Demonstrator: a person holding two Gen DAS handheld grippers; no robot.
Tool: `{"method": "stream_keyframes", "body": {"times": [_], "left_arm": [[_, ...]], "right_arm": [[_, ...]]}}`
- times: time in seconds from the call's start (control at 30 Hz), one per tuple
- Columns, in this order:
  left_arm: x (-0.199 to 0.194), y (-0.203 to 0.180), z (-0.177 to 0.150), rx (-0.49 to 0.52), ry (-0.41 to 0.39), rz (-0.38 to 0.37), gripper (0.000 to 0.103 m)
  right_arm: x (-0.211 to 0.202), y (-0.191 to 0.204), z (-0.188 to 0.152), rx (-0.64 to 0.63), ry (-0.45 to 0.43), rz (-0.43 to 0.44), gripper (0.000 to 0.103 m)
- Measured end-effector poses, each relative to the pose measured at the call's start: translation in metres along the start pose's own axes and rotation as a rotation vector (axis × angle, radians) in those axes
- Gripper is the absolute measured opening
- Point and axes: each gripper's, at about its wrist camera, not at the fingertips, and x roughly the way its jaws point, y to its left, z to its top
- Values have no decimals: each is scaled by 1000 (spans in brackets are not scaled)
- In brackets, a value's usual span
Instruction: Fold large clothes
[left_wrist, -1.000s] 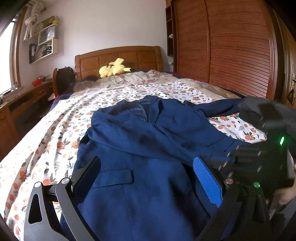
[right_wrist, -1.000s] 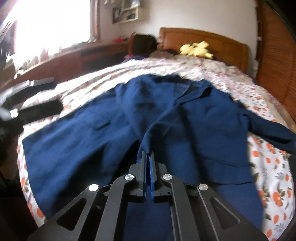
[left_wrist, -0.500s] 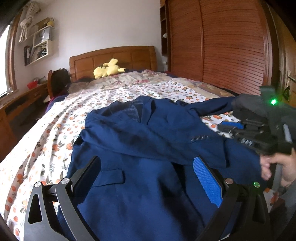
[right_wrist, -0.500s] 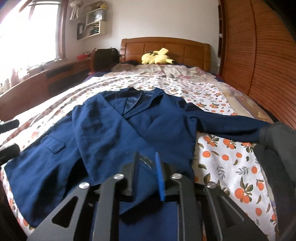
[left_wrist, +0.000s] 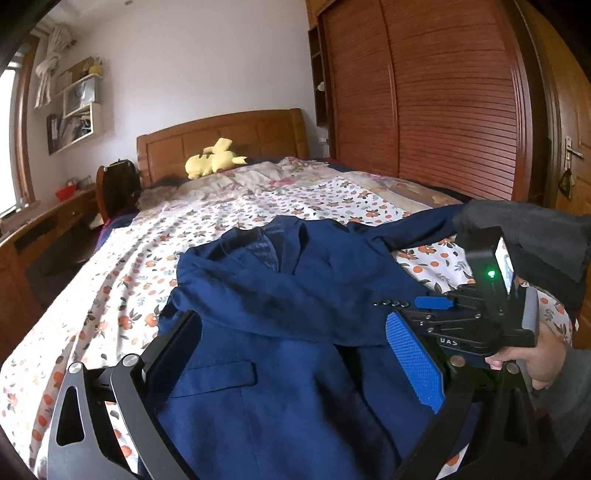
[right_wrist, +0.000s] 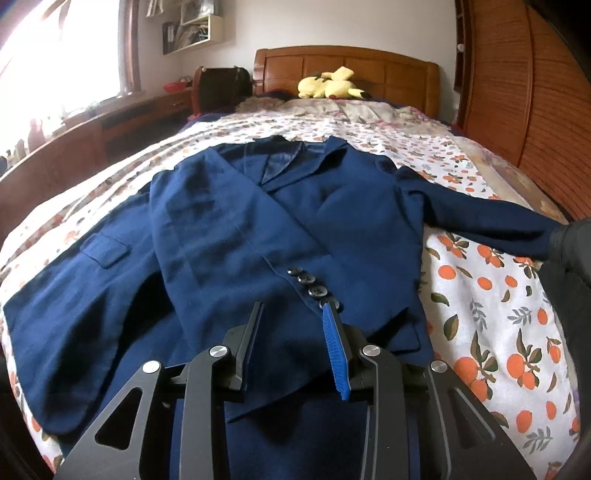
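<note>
A navy blue suit jacket (left_wrist: 280, 325) lies face up on the flowered bedspread (left_wrist: 147, 243). One sleeve is folded diagonally across the chest, its buttoned cuff (right_wrist: 312, 286) just ahead of my right gripper (right_wrist: 293, 314), which is open and empty above the cuff. The other sleeve (right_wrist: 480, 218) stretches out to the right. My left gripper (left_wrist: 291, 343) is open wide and empty above the jacket's lower front, near a flap pocket (left_wrist: 218, 373). The right gripper also shows in the left wrist view (left_wrist: 436, 306).
A yellow plush toy (left_wrist: 212, 160) lies by the wooden headboard (left_wrist: 221, 133). A wooden slatted wardrobe (left_wrist: 424, 103) runs along the right. A desk (left_wrist: 44, 229) and a chair with a dark bag (left_wrist: 118, 188) stand on the left. A dark grey cloth (left_wrist: 524, 236) lies at the right.
My right gripper has opened and let go of the sleeve, which now rests across the jacket's chest; it has drawn back a little. My left gripper stays open above the hem.
</note>
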Motion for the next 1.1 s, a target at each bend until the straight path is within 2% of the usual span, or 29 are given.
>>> {"method": "stream_keyframes", "body": {"times": [0.2, 0.3, 0.67, 1.1], "left_arm": [[28, 8, -7, -23, 18, 0, 100], [47, 14, -14, -20, 35, 30, 100], [93, 43, -40, -72, 63, 30, 100], [95, 55, -53, -102, 41, -11, 100]], "right_arm": [[2, -5, -1, 31, -1, 7, 30], [2, -6, -1, 37, -1, -3, 30], [2, -7, -1, 35, 2, -11, 30], [-15, -7, 8, 40, -35, -25, 30]]}}
